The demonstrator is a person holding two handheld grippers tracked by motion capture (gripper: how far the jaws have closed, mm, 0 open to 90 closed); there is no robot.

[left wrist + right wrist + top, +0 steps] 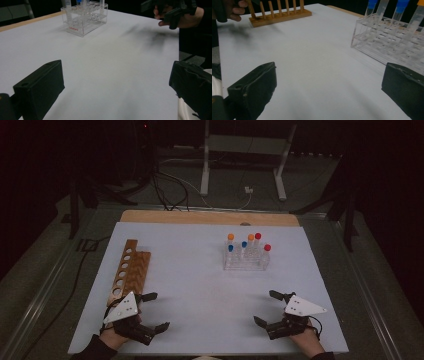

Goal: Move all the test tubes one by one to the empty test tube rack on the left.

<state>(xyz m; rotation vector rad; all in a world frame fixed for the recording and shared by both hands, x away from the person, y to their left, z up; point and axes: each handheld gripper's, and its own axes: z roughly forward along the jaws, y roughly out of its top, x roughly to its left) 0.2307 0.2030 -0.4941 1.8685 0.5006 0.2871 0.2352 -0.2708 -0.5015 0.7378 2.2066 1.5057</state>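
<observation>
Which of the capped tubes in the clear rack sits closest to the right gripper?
The red-capped tube at the rack's right end; the other tubes stand farther left or back.

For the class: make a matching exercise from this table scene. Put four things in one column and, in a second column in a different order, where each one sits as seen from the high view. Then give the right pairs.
Things:
1. wooden rack
2. clear tube rack
3. left gripper
4. right gripper

Places:
A. near edge of the white mat, right side
B. far right part of the mat, holding capped tubes
C. left edge of the mat, lying lengthwise, holes empty
D. near edge of the mat, left side, just below the wooden rack

Pairs: 1-C, 2-B, 3-D, 4-A
</observation>
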